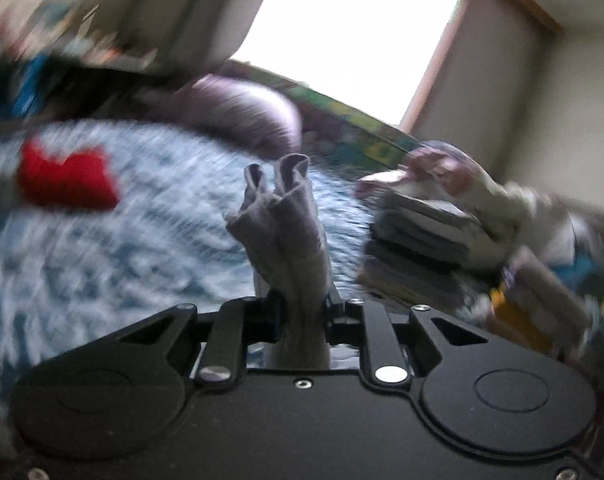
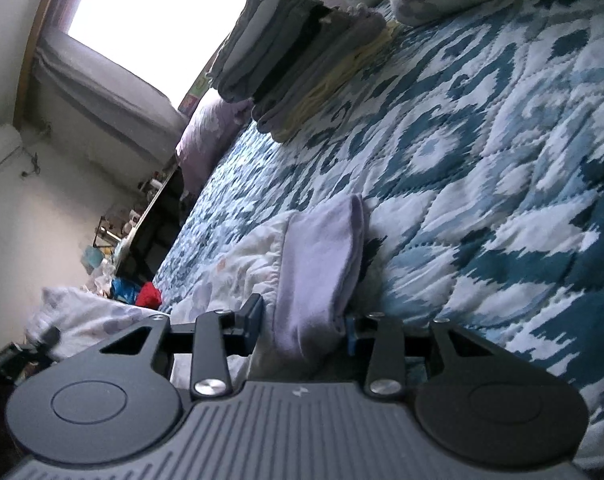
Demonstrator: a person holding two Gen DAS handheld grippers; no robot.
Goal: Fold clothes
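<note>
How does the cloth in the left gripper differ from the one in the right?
The grey cloth is bunched into upright folds, lifted clear above the bedspread; the lilac cloth is smoother and lies on the bedspread. The left gripper is pinched narrowly on the grey cloth; the right gripper stands wider around the lilac one. Both are small, plain pieces.
</note>
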